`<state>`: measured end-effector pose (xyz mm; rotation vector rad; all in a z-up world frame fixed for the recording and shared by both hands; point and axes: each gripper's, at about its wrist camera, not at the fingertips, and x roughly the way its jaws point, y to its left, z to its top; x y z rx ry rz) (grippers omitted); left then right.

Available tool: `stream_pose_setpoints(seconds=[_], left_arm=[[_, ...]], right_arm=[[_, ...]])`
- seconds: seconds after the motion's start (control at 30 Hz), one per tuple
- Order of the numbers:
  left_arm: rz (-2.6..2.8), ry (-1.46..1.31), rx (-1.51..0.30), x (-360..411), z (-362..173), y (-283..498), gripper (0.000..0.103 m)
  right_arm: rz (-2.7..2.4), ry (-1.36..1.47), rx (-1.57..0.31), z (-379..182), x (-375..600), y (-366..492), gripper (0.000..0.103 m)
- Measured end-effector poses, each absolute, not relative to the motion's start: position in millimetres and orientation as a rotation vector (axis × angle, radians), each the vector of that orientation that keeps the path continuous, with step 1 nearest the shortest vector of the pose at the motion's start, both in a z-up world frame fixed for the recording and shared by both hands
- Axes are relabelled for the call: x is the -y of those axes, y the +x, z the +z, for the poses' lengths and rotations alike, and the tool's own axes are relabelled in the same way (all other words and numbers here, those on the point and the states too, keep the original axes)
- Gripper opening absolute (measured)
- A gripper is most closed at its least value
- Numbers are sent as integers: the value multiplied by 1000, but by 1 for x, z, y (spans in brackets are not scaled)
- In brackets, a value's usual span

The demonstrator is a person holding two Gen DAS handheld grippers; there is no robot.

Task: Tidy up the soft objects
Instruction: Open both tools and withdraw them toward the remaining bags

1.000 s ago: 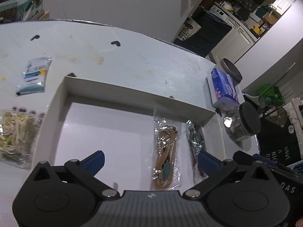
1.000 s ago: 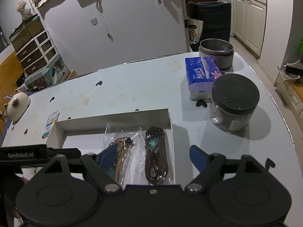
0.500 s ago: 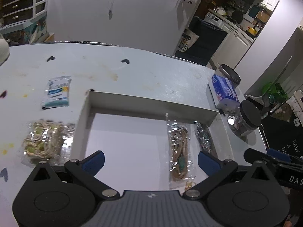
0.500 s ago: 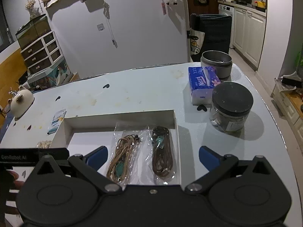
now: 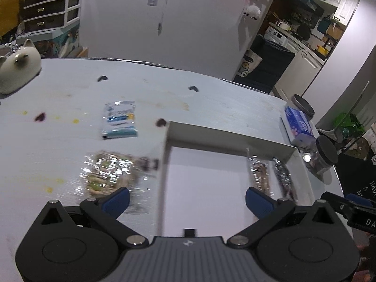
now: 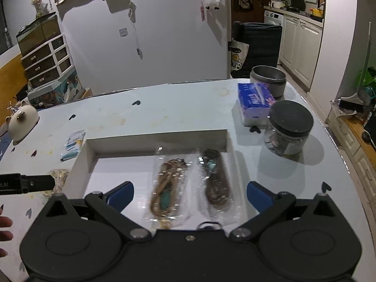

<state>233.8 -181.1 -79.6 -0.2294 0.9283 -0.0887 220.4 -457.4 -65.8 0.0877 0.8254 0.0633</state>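
Since one second ago my left gripper (image 5: 186, 198) has swung leftward, so that the bagged green-and-cream necklace (image 5: 107, 175), formerly at the edge of its view, now lies just ahead of its left fingertip (image 5: 117, 199), while the white tray (image 5: 229, 138) has shifted to the right half of the frame. Both tools are spread wide and hold nothing; the right gripper (image 6: 189, 193) hangs over the near end of the tray. Two bagged items already lie side by side in the tray's right portion: the tan cord necklace (image 6: 168, 188) and the dark cord necklace (image 6: 215, 185). I judge the step in hand to be the approach to the third bag, which rests on the table (image 5: 211, 103) touching or just beside the tray's left wall (motion blur prevents a firmer reading). A small blue-and-white sachet (image 5: 119, 119) also lies outside, farther back. The next move calls for lowering the left tool onto the slippery film, closing on a fold of it, then carrying it over the wall.
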Motion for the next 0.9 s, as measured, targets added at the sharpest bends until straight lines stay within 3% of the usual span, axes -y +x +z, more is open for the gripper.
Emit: stream_pose_setpoints(seconds=[0.9], left_arm=[[-207, -121, -867, 11, -74, 292, 103]], right_arm=[[105, 14, -807, -74, 262, 245, 103]])
